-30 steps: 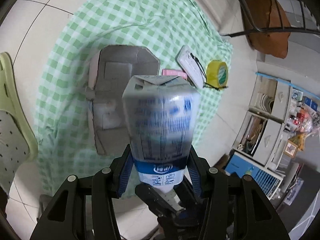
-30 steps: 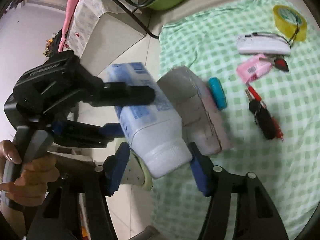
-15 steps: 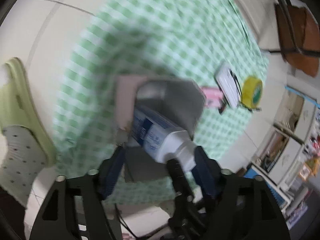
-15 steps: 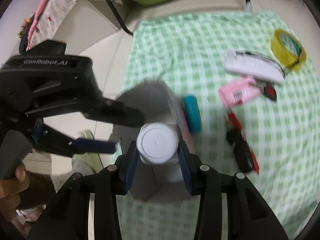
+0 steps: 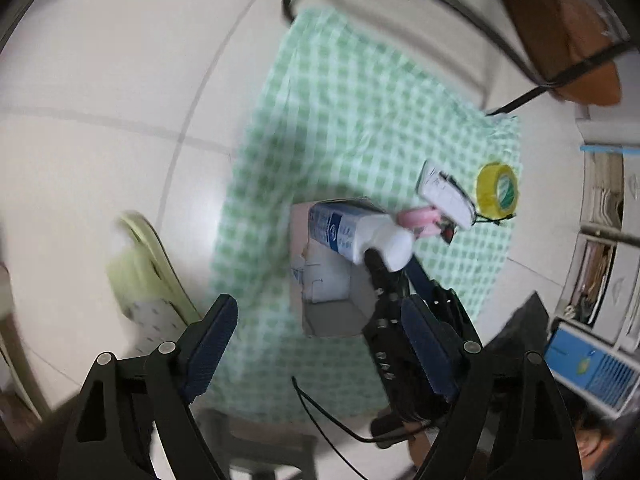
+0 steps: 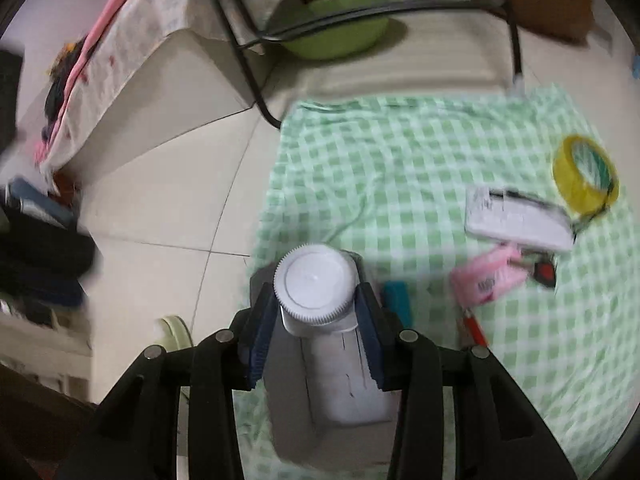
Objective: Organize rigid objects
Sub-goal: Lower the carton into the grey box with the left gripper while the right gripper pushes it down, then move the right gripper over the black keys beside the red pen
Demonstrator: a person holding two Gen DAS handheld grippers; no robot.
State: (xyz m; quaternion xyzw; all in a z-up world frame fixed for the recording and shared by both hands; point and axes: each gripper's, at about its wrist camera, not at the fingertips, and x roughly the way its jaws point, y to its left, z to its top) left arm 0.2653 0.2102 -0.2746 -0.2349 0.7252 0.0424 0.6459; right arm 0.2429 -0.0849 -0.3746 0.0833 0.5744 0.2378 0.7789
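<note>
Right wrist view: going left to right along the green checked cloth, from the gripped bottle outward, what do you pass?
White ribbed-cap plastic bottle → teal flat oblong object → pink packet → white flat rectangular device → yellow tape roll.

Black hand-held gripper (image 5: 316, 344) — blue pads (image 5: 214, 340)

Green checks, white bottle, yellow tape

The cloth (image 6: 400, 168) has green and white squares. The bottle (image 5: 352, 232) is white with a blue label, and its cap (image 6: 316, 284) is white. The box (image 5: 328, 292) is grey. The tape roll (image 6: 586, 176) is yellow. One packet (image 6: 486, 278) is pink. The bowl (image 6: 340, 24) is light green. The floor (image 6: 168, 184) is pale.
</note>
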